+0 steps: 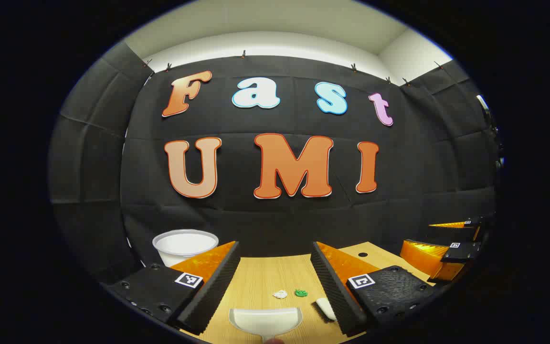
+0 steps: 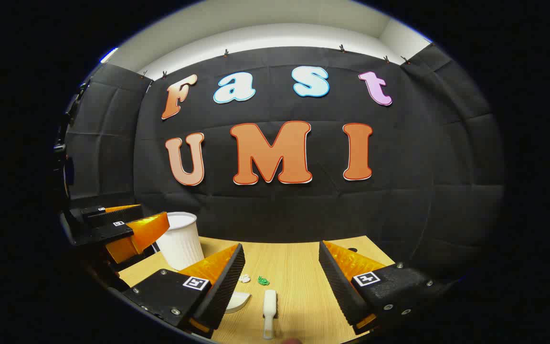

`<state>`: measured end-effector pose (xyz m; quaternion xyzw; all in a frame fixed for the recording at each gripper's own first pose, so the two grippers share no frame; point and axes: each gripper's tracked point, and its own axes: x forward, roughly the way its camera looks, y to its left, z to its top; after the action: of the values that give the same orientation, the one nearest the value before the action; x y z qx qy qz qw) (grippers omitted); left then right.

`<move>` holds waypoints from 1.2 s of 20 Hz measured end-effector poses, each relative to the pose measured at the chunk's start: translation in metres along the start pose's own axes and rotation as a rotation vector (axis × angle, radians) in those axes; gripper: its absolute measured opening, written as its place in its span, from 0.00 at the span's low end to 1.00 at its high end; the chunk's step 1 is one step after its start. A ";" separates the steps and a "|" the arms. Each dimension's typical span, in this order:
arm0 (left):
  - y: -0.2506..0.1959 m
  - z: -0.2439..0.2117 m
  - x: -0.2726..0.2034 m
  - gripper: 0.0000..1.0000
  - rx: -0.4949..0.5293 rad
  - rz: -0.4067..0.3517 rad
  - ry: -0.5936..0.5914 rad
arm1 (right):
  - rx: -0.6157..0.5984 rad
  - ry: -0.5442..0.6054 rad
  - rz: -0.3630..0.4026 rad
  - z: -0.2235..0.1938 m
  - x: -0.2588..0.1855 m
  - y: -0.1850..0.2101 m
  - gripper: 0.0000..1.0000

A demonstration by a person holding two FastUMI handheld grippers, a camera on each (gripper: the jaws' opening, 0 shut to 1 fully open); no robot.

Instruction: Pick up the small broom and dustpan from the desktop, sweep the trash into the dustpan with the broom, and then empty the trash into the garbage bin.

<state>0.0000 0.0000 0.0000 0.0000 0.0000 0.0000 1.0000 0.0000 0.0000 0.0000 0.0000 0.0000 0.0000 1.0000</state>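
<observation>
In the left gripper view the white dustpan (image 1: 265, 320) lies on the wooden desk (image 1: 260, 277) below my open left gripper (image 1: 275, 260). Beyond it lie a white paper scrap (image 1: 280, 294) and a green scrap (image 1: 301, 292). The small white broom (image 1: 325, 308) peeks out beside the right finger. In the right gripper view the broom (image 2: 269, 306) lies lengthwise on the desk (image 2: 299, 267) between the fingers of my open right gripper (image 2: 282, 260), the scraps (image 2: 254, 279) sit just beyond it, and the dustpan's edge (image 2: 237, 301) shows by the left finger. Both grippers hover above the desk, holding nothing.
A white ribbed garbage bin (image 2: 179, 239) stands at the desk's far left, also seen as the bin (image 1: 185, 244) in the left gripper view. The other gripper (image 1: 442, 253) shows at the right there, and the left one (image 2: 117, 229) at the left in the right gripper view.
</observation>
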 end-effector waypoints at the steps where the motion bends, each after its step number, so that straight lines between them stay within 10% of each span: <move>1: 0.000 -0.001 0.000 0.94 0.002 0.000 0.001 | 0.000 -0.001 0.003 0.000 0.002 0.002 0.94; 24: 0.010 0.000 -0.006 0.95 0.012 0.025 -0.002 | -0.012 0.008 0.020 -0.007 0.005 0.007 0.94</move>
<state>-0.0057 0.0096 0.0002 0.0061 -0.0010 0.0126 0.9999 0.0047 0.0071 -0.0069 -0.0059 0.0039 0.0102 0.9999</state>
